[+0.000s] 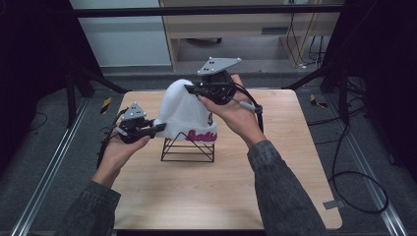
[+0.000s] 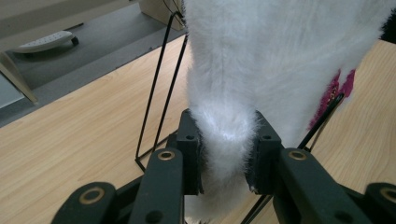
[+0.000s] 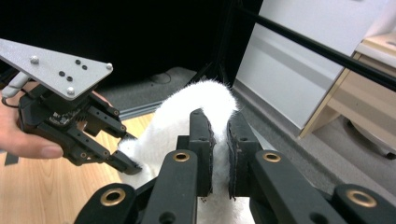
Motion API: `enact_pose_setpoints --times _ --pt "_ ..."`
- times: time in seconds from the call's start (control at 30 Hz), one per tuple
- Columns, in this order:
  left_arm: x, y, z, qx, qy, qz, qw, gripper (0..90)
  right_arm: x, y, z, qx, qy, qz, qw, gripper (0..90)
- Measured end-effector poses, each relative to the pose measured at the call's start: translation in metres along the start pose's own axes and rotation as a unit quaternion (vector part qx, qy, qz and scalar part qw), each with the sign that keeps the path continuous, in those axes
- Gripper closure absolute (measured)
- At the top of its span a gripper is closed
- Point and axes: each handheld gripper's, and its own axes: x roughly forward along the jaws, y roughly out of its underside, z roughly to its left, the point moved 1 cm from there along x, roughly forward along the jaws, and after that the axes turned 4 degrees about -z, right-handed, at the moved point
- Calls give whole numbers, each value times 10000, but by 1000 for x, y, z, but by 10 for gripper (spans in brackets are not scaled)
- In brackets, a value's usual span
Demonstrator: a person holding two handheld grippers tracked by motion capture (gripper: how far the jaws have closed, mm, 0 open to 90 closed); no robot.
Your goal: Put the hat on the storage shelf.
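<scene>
A white fuzzy hat (image 1: 187, 110) with pink lettering sits draped over a black wire stand (image 1: 189, 150) in the middle of the wooden table (image 1: 162, 196). My left gripper (image 1: 160, 128) is shut on the hat's lower left edge; in the left gripper view the white fuzz (image 2: 261, 56) is pinched between both pads, at the left gripper (image 2: 227, 140), with the stand's wires (image 2: 159, 84) beside it. My right gripper (image 1: 189, 88) hovers at the hat's crown, jaws nearly together with a dark narrow gap. The right gripper (image 3: 218, 121) looks over the hat (image 3: 187, 112) toward the left gripper (image 3: 128, 156).
Black frame bars (image 1: 206, 11) surround the table. Cables (image 1: 354, 172) lie on the floor to the right. A wooden shelf unit (image 1: 246, 29) and a white panel (image 1: 123, 34) stand behind the table.
</scene>
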Motion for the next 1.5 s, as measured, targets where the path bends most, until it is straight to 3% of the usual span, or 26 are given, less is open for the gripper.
enact_pose_setpoints --times 0.87,1.33,1.5 --pt "2 29 3 -170 124 62 9998 710 8 15 14 127 -207 227 9994 833" --pt "9 59 10 -358 114 305 9988 708 28 34 30 139 -443 573 9973 834" --pt "9 73 16 -537 100 329 9980 702 36 38 37 103 -476 690 9964 836"
